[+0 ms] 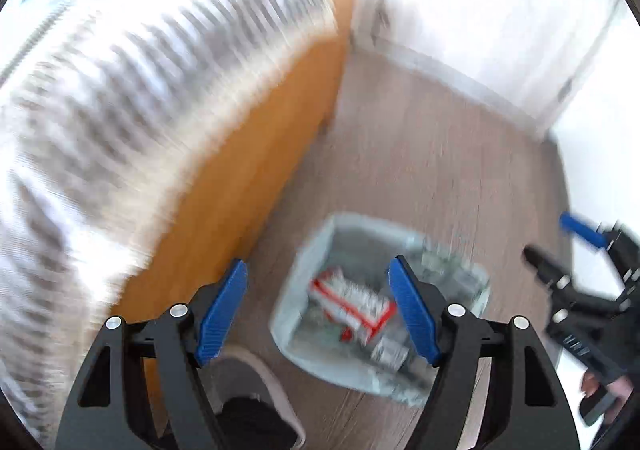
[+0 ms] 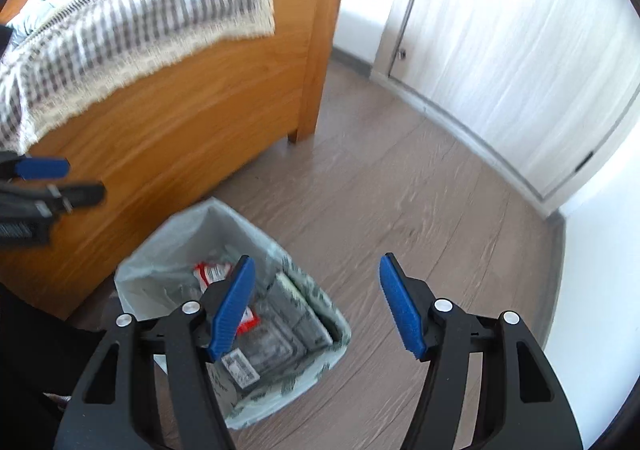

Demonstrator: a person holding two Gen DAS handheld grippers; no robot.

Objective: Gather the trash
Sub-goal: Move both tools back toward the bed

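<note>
Left wrist view: both sets of jaws wide apart and empty above the lined bin (image 1: 380,302) on the floor beside the bed (image 2: 180,105), apparently between pickups, next needing another scrap located.

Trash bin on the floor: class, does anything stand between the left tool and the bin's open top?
Nothing visible does. The left tool is open and empty above the trash bin, whose top is uncovered, with packaging inside. The wooden bed frame is off to the side, and the right tool is also open and empty.
</note>
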